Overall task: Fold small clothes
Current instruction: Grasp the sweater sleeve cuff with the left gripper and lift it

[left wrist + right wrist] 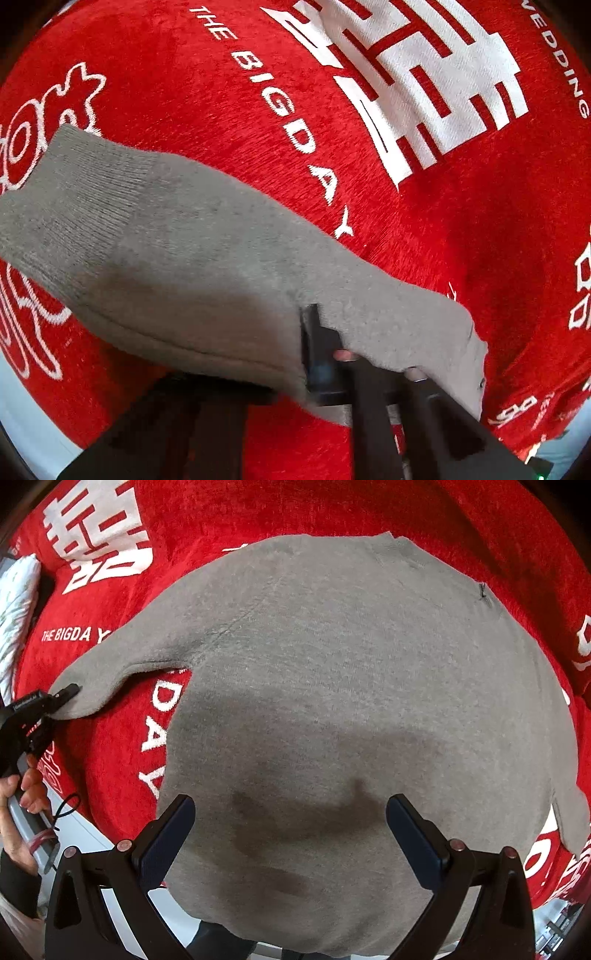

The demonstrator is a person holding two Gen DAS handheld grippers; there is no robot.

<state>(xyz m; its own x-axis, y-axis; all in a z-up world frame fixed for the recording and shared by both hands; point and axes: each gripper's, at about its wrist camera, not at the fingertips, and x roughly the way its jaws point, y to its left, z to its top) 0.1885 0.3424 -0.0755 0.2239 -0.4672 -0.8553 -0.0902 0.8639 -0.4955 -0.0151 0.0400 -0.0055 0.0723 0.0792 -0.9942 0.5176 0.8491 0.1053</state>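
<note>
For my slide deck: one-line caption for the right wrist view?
Open right gripper hovers over grey sweater on red cloth; left gripper pinches its sleeve.

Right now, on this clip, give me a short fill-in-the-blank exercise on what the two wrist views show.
1. The grey sweater lies spread on a ____ cloth printed with white lettering.
2. The left gripper is shut on the end of the sweater's ____.
3. The right gripper hangs over the sweater's body with its jaws ____.
4. The white lettering on the cloth reads THE BIG ____.

Missing words: red; sleeve; open; DAY
</note>
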